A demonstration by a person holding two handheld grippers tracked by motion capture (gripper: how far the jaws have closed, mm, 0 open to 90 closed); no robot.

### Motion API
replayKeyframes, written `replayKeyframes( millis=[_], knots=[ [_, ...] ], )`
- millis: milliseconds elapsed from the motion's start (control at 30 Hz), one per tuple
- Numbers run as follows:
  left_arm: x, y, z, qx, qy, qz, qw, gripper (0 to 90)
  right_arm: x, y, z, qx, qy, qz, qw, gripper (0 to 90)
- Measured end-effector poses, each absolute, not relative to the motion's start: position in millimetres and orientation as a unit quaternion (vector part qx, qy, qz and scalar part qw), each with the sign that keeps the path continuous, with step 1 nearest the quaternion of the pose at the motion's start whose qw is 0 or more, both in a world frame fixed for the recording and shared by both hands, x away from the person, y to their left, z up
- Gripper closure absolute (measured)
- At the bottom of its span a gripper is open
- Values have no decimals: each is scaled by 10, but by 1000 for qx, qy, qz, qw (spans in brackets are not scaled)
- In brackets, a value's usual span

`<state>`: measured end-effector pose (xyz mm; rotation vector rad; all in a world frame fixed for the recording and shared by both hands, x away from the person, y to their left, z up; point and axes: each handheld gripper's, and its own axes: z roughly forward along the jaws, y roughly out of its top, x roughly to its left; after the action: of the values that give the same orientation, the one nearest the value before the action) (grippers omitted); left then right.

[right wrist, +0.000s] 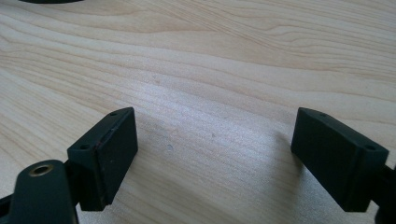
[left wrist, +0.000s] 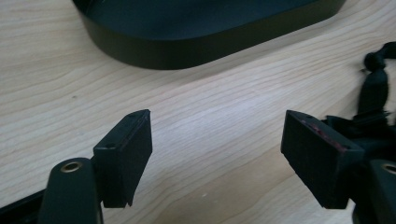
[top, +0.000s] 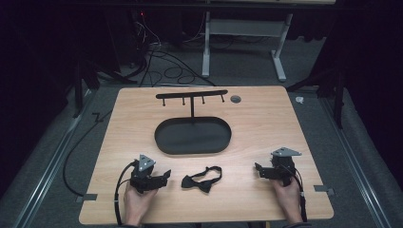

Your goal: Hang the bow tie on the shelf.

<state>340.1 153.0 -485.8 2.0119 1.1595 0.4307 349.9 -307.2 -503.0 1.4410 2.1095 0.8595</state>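
A: What was the condition of the bow tie (top: 202, 179)?

B: It was black, lay flat on the wooden table (top: 266, 123), and consisted of a knotted bow with a thin neck strap looped behind it. The loop ran up and to the right of the bow in the high view. In the left gripper view, part of the strap and a dark fold of the bow appeared at the right edge, just behind the right-hand jaw.

A: Where was it located?

B: It sat near the front edge of the table, between the two grippers and in front of the oval tray (top: 193, 135). It lay just beside the left gripper (top: 161, 175) and well apart from the right gripper (top: 259, 169).

A: What was the state of the jaws?

B: Both pairs were released. The left gripper's jaws stood wide apart with bare wood between them. The right gripper's jaws were likewise spread over bare table, gripping nothing.

A: What was the count of items?

B: One bow tie. One black oval tray. One stand (top: 192, 96), rising from the tray's far side, with a crossbar carrying four small hooks. One round grommet (top: 235, 99) in the tabletop beside the crossbar's right end. Two grippers, each held by one hand (top: 138, 203).
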Motion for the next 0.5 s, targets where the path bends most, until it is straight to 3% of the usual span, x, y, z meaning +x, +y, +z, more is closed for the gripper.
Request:
replayKeyframes(
  millis=[500],
  knots=[
    [3348, 1206, -4683, 808, 409, 131, 403, 330, 3496, -3071, -5029, 520, 764, 311, 221, 155]
  ],
)
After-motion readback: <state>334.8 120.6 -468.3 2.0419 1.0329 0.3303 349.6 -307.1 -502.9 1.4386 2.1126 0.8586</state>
